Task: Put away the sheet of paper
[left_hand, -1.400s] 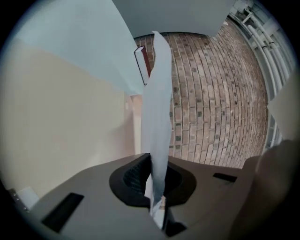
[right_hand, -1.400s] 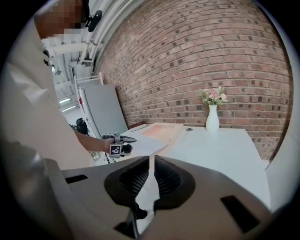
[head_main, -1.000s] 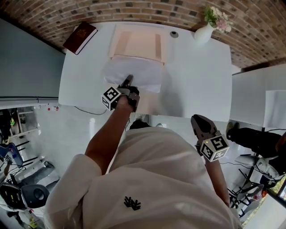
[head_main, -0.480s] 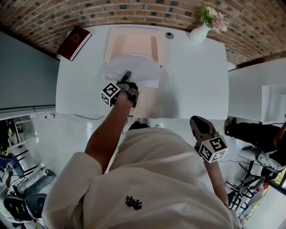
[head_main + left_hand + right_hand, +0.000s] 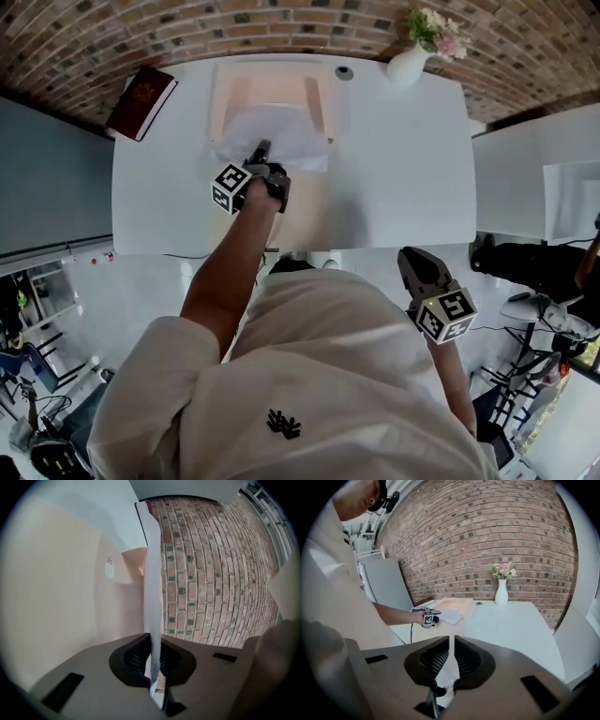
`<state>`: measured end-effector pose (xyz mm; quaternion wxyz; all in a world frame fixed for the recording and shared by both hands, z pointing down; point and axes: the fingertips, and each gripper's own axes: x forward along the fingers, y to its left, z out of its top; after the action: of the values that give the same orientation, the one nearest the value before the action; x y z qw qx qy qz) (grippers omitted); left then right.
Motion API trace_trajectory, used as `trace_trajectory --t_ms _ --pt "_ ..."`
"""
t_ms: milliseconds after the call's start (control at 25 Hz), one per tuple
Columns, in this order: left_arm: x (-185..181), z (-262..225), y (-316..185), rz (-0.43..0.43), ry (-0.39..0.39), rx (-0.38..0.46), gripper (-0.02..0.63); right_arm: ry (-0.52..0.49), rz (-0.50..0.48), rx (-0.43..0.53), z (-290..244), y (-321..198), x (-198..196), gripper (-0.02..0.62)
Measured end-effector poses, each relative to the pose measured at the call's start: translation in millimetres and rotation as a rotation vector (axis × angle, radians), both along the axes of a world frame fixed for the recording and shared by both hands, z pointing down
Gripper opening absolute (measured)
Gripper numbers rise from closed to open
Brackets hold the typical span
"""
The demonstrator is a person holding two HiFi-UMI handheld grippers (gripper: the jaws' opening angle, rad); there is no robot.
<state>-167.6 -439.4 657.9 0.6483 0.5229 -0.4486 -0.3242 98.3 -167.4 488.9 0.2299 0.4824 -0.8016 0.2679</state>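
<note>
A white sheet of paper lies partly over a pale pink open tray at the far side of the white table. My left gripper is shut on the sheet's near edge. In the left gripper view the paper runs edge-on out of the closed jaws of the left gripper toward the tray. My right gripper hangs below the table's near edge by my side, jaws together and empty. From the right gripper view, the right gripper looks across at the paper.
A maroon book lies at the table's far left corner. A white vase with flowers and a small round object stand along the brick wall. A second white surface adjoins on the right.
My left gripper has carried the sheet away from me, further over the pink tray. The right gripper has stayed by my side.
</note>
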Motion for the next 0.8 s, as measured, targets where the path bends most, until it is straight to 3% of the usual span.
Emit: trace_trajectory --t_ms 800 --pt "11.2 12.0 -84.8 -0.013 -0.060 -0.045 0.023 0.009 0.127 -0.041 4.6 -4.4 -3.7 0.057"
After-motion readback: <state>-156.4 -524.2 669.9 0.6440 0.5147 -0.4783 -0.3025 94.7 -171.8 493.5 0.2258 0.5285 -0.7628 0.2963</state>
